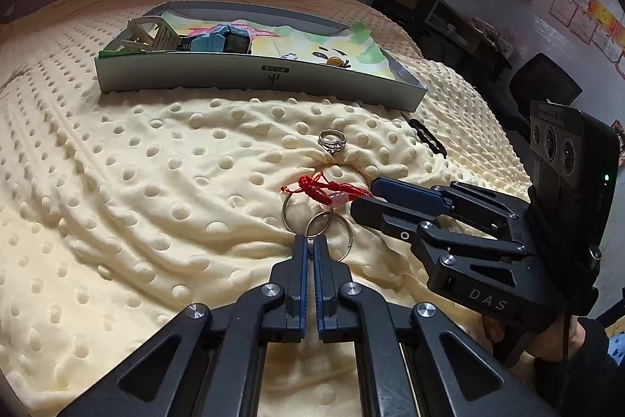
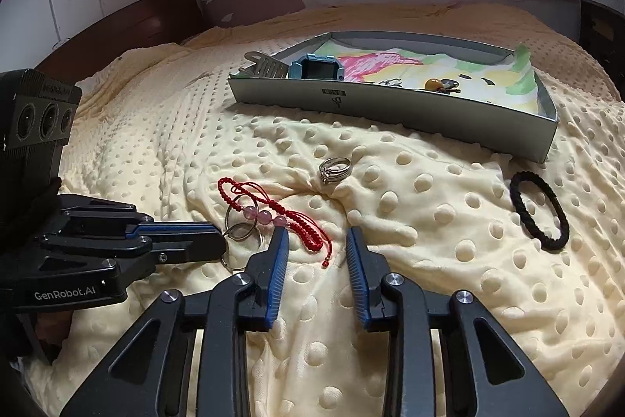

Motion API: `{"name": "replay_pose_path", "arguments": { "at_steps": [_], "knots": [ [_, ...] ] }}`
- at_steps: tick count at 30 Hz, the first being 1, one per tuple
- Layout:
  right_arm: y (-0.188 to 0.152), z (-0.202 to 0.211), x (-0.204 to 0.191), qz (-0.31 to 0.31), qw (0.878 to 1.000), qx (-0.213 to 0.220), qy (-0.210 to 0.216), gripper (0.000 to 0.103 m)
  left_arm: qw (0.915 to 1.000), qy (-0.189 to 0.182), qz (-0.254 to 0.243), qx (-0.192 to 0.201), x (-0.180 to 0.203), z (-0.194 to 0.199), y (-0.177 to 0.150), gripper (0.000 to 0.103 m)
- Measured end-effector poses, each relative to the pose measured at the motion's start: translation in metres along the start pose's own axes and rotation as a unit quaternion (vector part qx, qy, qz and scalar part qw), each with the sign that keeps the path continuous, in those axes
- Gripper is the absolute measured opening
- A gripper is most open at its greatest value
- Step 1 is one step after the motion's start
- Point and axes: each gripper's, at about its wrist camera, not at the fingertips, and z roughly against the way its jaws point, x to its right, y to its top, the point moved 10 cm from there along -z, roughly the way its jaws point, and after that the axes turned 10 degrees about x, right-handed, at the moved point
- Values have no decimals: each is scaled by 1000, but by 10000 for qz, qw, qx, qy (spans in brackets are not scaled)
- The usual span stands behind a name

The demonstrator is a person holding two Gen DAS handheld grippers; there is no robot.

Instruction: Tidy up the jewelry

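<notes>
Two key rings (image 1: 312, 225), one red bracelet (image 2: 273, 217), one ring (image 2: 335, 169).

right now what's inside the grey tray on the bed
In the shallow grey tray on a colourful printed liner: a blue square-faced watch, a pale comb-like clip at one end, an amber bead piece and a small silvery item. The near wall hides the floor just behind it.

Your bed's bumpy cream blanket (image 2: 429, 221) has the grey tray (image 2: 390, 108), a silver ring (image 2: 335, 169), red bracelet (image 2: 273, 217), key rings (image 2: 240, 229) and black hair tie (image 2: 539, 217) lying on it.
</notes>
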Motion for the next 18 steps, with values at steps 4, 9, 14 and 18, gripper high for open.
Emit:
{"name": "replay_pose_path", "arguments": {
  "at_steps": [4,9,14,18],
  "knots": [
    [-1,-1,-2,46,10000,2,-20,9,10000,-41,28,53,0,2,1,1],
    [4,9,2,-19,9996,240,-115,7,9998,-41,-94,181,3,10,3,1],
    [15,26,17,-309,9970,632,-308,7,9990,1,-189,402,5,21,10,1],
    [16,28,21,-410,9964,682,-290,7,9987,47,-266,427,3,26,11,1]
  ]
}}
